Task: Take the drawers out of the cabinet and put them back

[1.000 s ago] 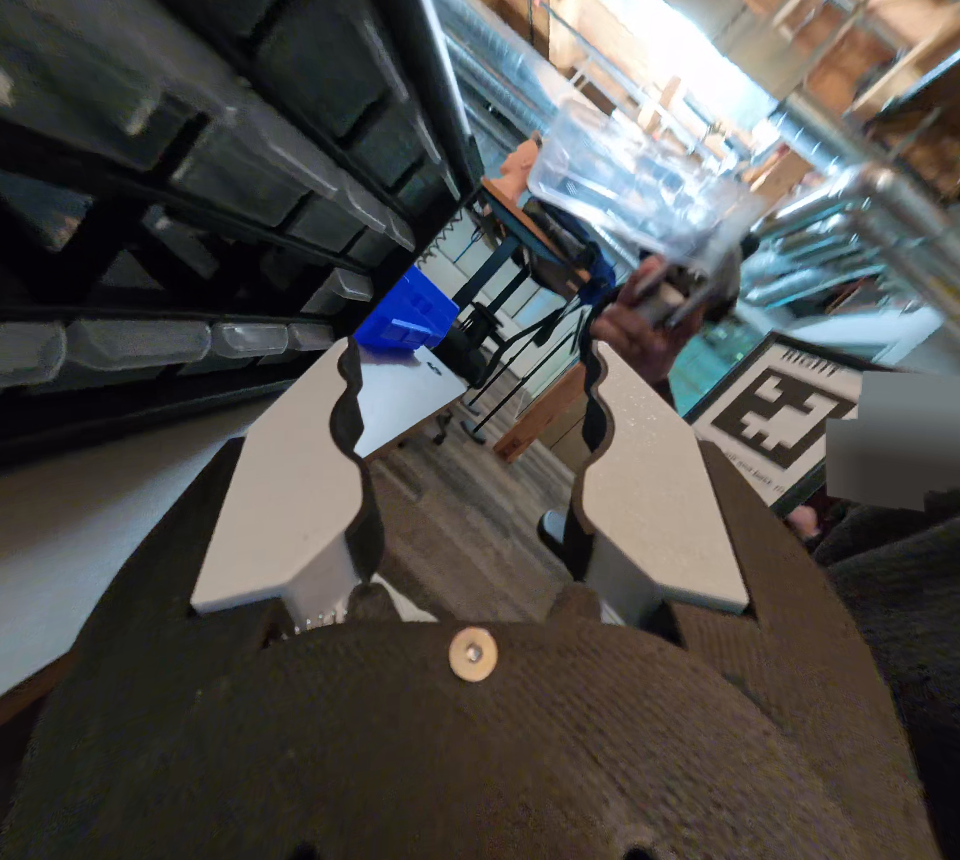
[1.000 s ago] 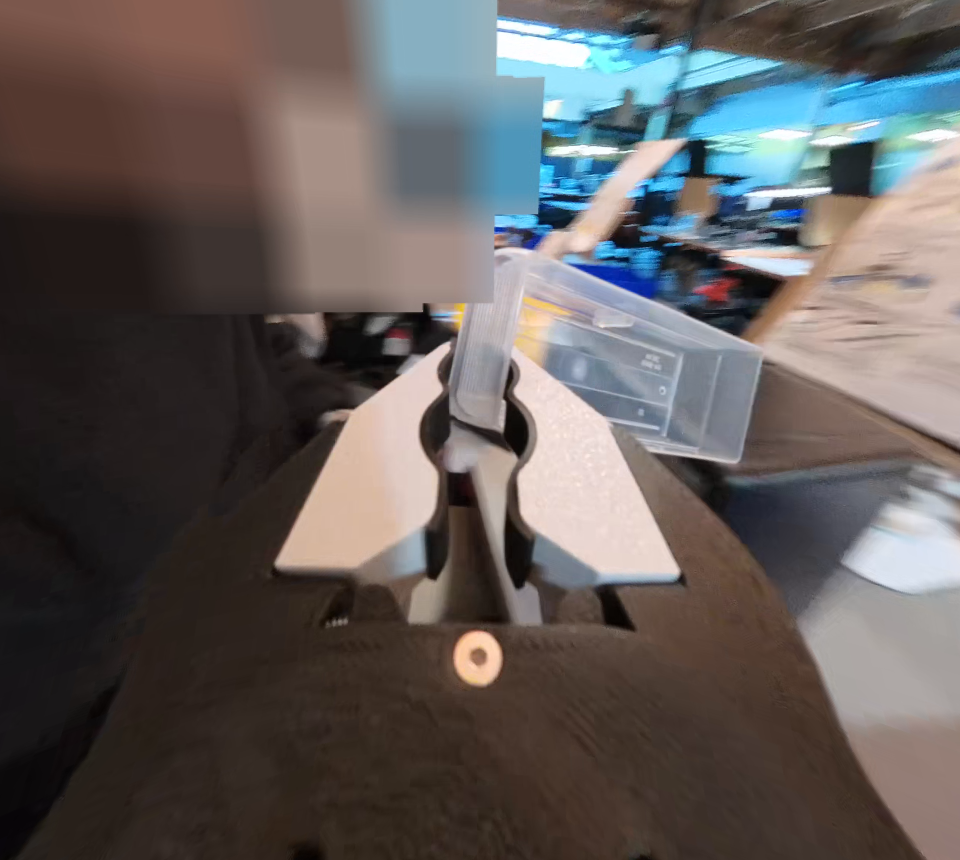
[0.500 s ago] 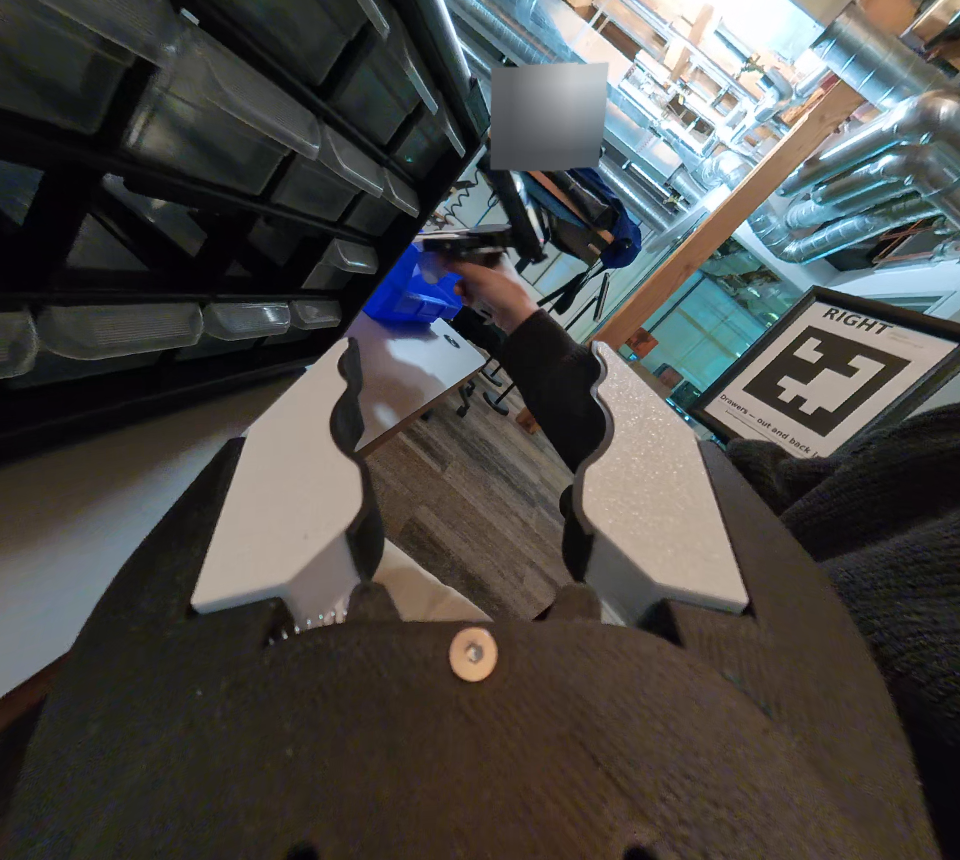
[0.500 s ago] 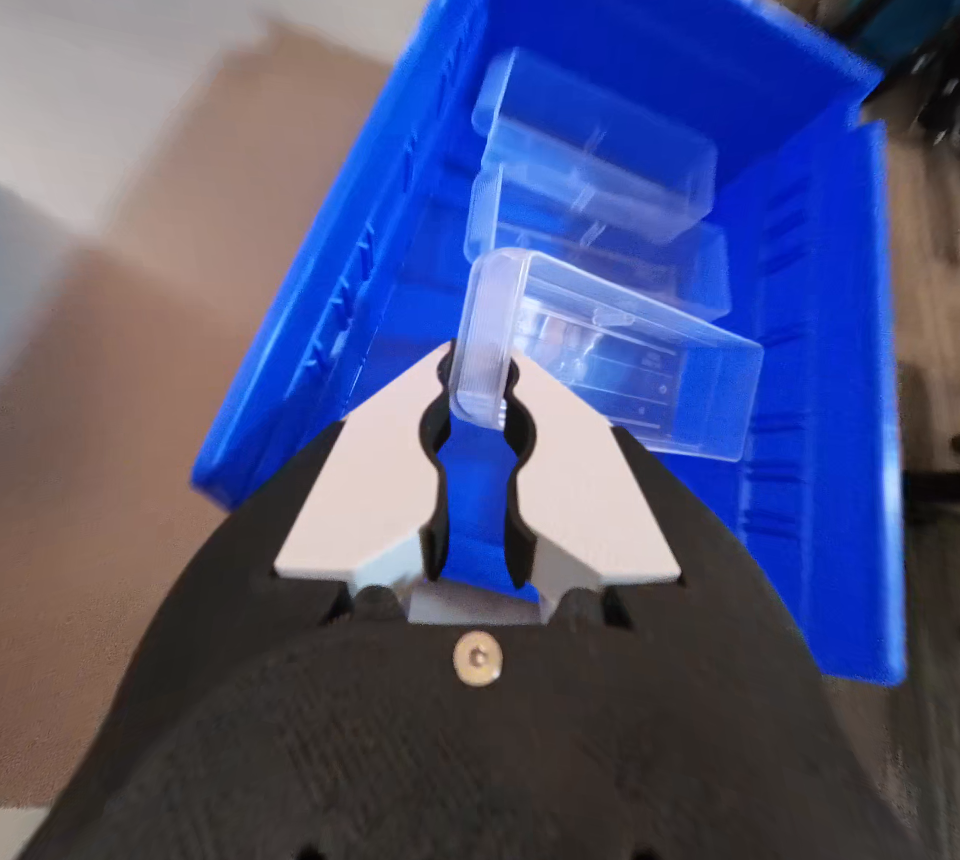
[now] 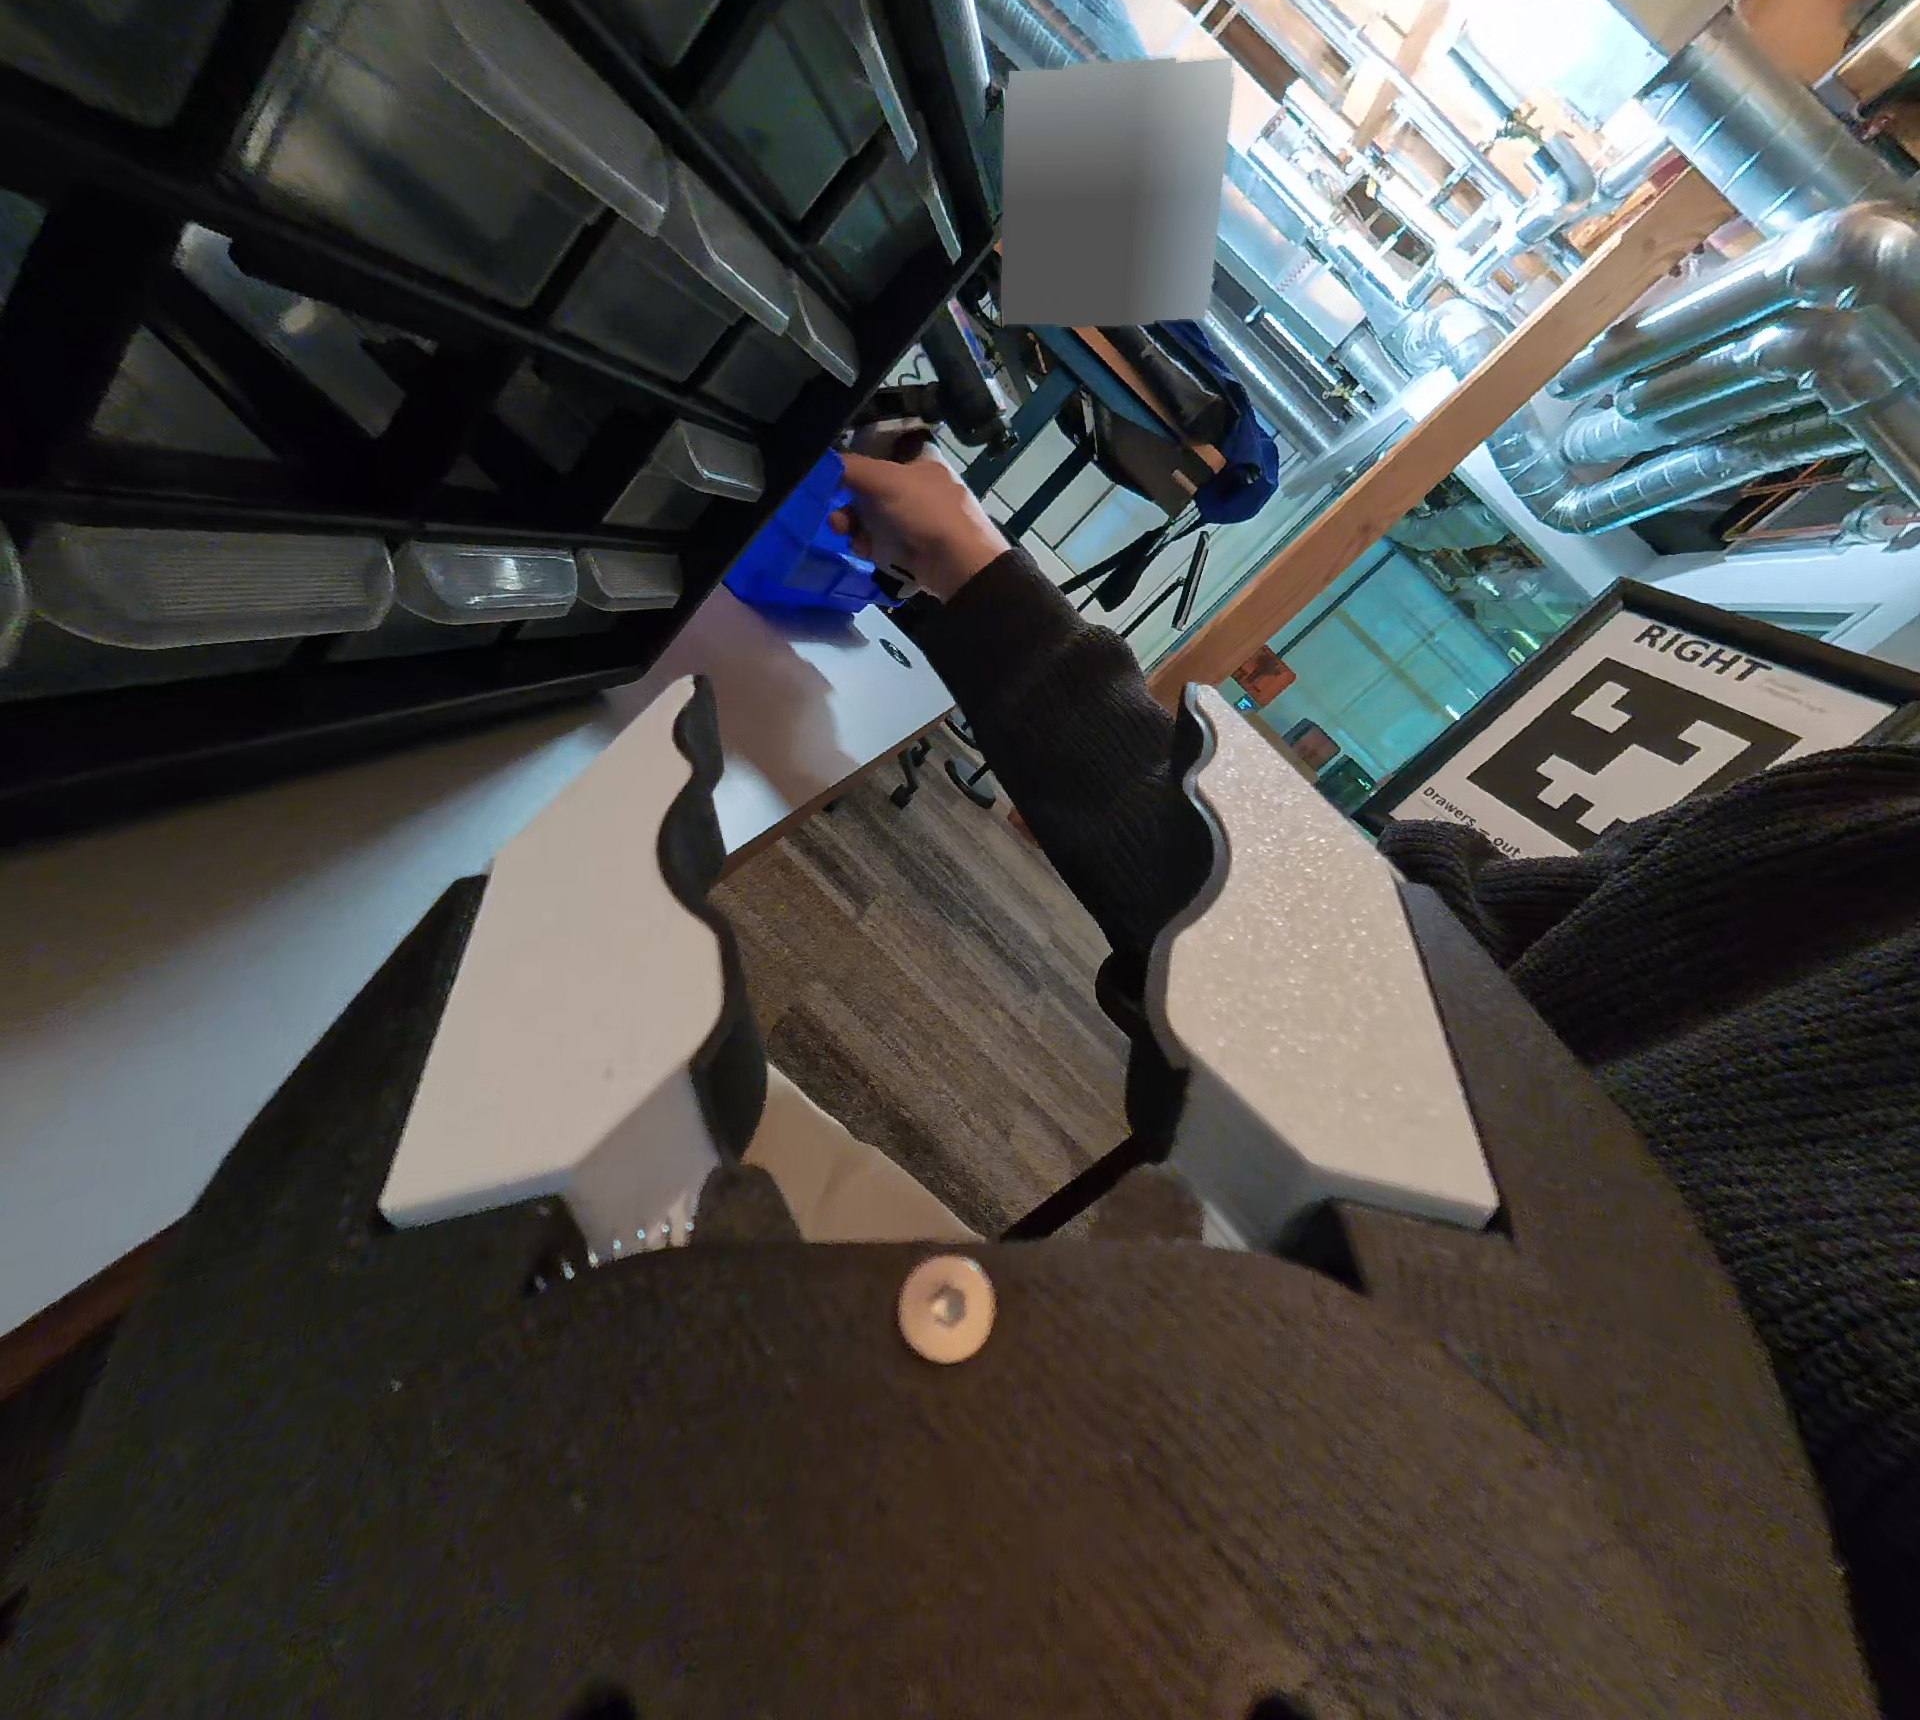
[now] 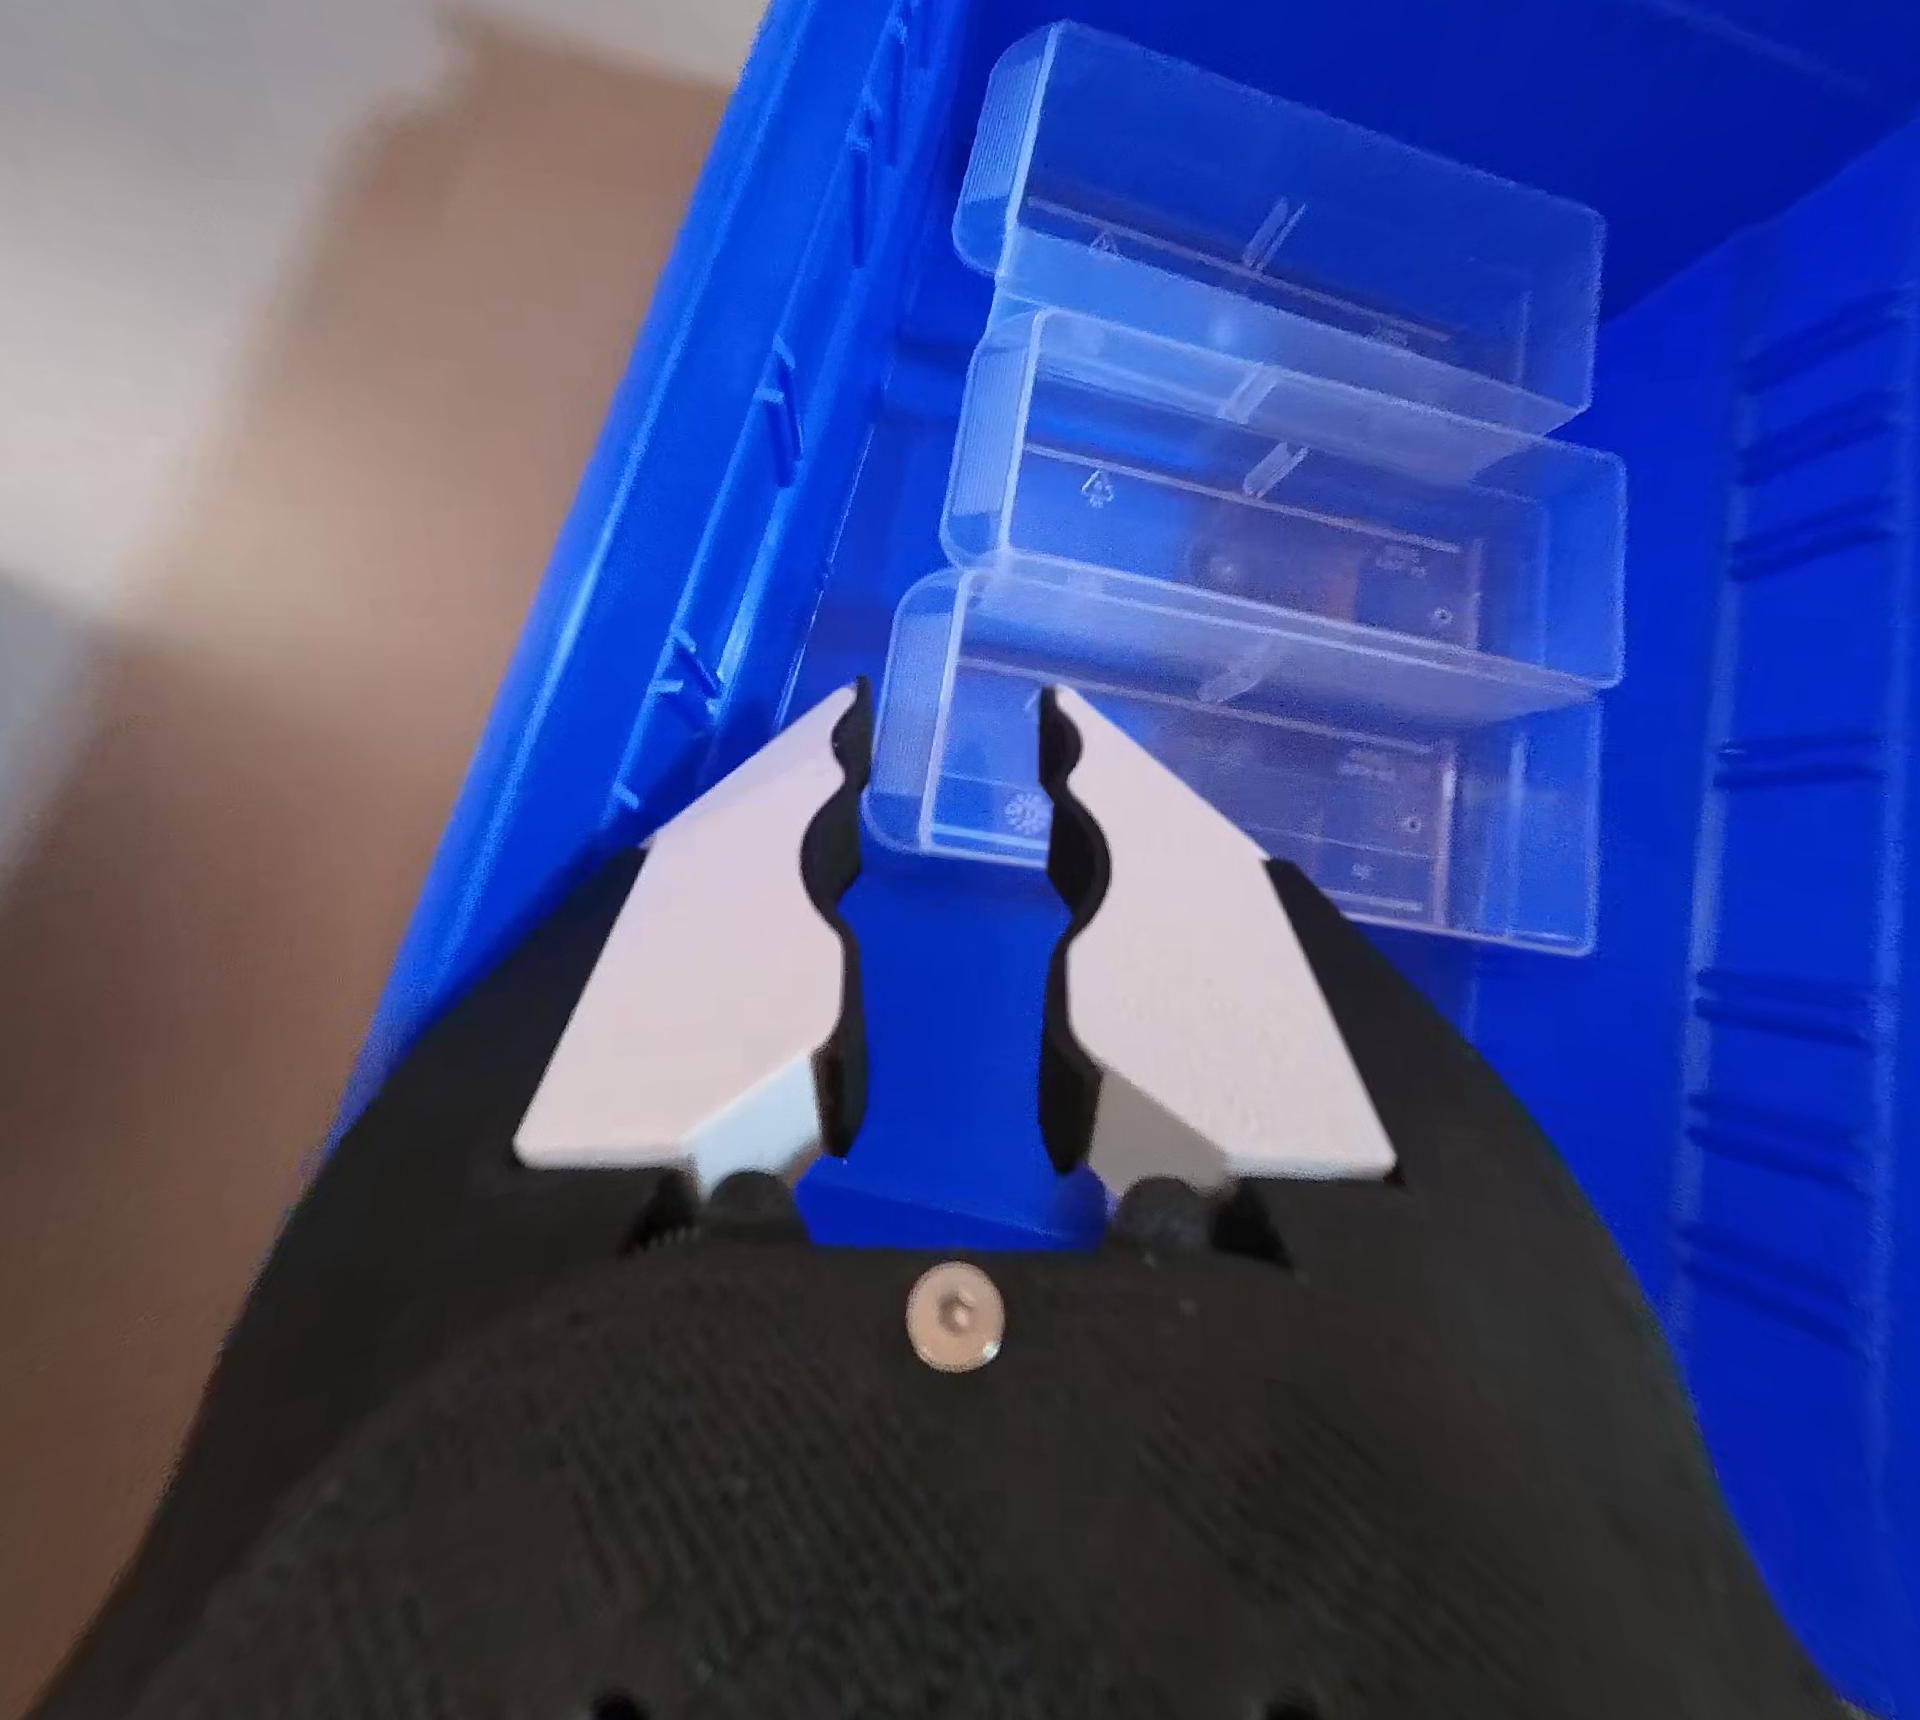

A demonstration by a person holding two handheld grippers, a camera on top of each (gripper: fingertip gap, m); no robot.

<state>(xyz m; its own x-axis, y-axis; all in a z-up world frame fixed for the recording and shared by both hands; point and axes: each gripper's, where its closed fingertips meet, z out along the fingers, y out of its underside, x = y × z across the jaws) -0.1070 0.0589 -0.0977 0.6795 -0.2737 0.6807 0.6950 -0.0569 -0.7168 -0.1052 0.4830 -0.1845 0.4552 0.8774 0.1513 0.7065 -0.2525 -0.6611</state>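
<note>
The black cabinet of clear drawers fills the upper left of the left wrist view, with some slots empty. My left gripper is open and empty, low beside the cabinet above the white table. My right gripper is open over the blue bin. Its fingertips straddle the front lip of the nearest clear drawer, which lies in the bin. Two more clear drawers lie behind it in a row. The bin and the hand holding the right gripper show far off in the left wrist view.
A framed sign with a black-and-white marker stands at the right. A dark sleeve crosses between my left fingers' view and the bin. Wood floor lies past the table edge. The bin's left wall is close to my right fingers.
My right gripper carried a clear drawer down into the blue bin and opened, leaving it beside the two others. My left gripper stayed open and barely moved.
</note>
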